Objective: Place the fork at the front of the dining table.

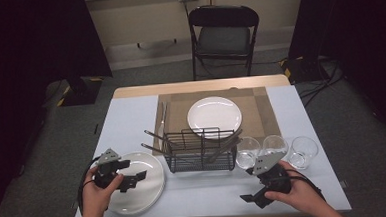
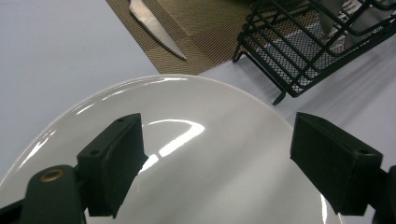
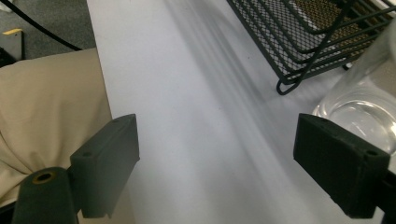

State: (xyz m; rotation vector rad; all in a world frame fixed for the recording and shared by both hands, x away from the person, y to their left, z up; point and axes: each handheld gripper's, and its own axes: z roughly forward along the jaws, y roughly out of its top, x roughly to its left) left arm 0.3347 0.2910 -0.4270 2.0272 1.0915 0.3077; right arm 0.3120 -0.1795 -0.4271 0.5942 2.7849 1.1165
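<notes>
A white plate [image 1: 135, 184] [image 2: 210, 154] lies at the table's front left. My left gripper [image 1: 133, 170] [image 2: 215, 163] hovers just over it, open, with nothing between its jaws. Another white plate [image 1: 214, 116] rests on a brown placemat [image 1: 261, 110] [image 2: 210, 28]. In front of that plate stands a black wire rack [image 1: 199, 150] [image 2: 317, 46] [image 3: 313, 37] with cutlery leaning in it. Three clear glasses [image 1: 247, 152] [image 1: 275, 145] [image 1: 302, 153] stand right of the rack. My right gripper [image 1: 253, 188] [image 3: 229, 168] is open over bare table near the front edge, beside the nearest glass [image 3: 364, 107].
A serrated knife [image 1: 162, 117] [image 2: 156, 28] lies on the placemat's left side. The table's front edge [image 3: 100, 79] runs close to my right gripper, with the person's beige-clad leg [image 3: 46, 112] below it. A black chair [image 1: 224, 37] stands beyond the table.
</notes>
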